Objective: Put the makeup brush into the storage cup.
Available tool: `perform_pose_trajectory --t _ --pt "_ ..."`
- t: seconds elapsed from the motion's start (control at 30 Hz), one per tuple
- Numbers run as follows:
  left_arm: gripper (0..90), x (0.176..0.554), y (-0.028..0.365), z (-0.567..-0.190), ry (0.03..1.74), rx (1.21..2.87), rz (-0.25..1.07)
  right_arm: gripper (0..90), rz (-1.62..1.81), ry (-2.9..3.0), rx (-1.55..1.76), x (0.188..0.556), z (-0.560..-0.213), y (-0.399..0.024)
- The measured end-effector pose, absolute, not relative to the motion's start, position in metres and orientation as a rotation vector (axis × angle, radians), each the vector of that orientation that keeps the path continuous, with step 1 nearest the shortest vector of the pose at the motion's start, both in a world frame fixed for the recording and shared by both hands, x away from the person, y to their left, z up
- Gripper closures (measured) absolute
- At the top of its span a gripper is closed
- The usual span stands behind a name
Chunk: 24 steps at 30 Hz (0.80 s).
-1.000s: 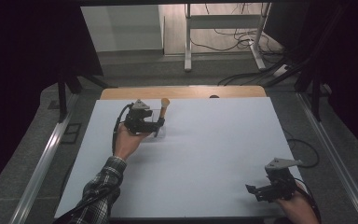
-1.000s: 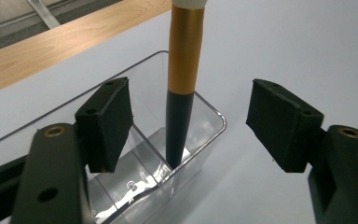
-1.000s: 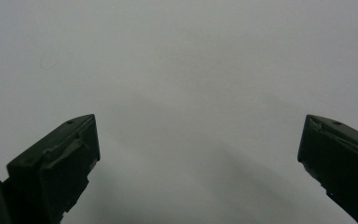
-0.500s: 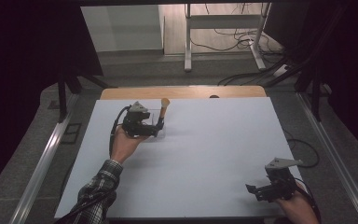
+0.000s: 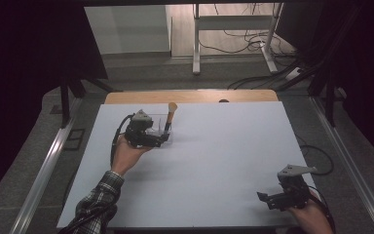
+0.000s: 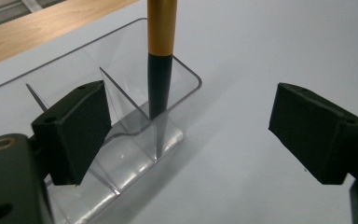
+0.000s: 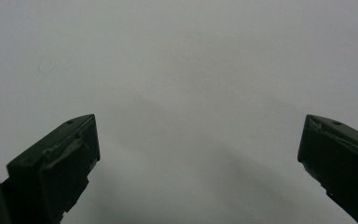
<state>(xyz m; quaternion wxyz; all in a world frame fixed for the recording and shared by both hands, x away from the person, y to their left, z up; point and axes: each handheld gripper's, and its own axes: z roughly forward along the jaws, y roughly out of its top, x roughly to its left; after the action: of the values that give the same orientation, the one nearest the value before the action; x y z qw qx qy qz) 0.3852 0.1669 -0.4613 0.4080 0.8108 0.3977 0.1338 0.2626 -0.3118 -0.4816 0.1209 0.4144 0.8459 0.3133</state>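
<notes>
A pen with a gold upper barrel and black lower part [image 5: 171, 113] stands upright in a clear plastic divided holder [image 5: 159, 127] at the far left of the white table. My left gripper [image 5: 164, 137] sits just on the near side of the holder. Its jaws are open and have just been opening. In the left gripper view the pen [image 6: 161, 60] rises ahead between the pads of the left gripper [image 6: 191, 135], touched by neither, and the left pad overlaps the holder [image 6: 121, 98]. My right gripper [image 5: 269, 199] rests open at the near right, with bare table between the jaws of the right gripper [image 7: 198, 163].
The white table top [image 5: 224, 156] ends at a wooden strip [image 5: 190, 96] along its far edge. Metal rails run down both sides. A desk frame and cables lie on the floor beyond.
My left gripper has let go of the pen and drawn back a little toward the person, its jaws wider apart. The pen stays standing in the holder. The right gripper has not moved.
</notes>
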Motion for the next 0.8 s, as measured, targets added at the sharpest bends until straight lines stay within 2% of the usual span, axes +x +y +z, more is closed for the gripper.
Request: perform_pose_trajectory --t 0.8 --pt "3.8 0.364 0.167 -0.459 0.967 2.068 0.304 0.0 0.93 2.458 1.218 0.263 -0.481 -0.312"
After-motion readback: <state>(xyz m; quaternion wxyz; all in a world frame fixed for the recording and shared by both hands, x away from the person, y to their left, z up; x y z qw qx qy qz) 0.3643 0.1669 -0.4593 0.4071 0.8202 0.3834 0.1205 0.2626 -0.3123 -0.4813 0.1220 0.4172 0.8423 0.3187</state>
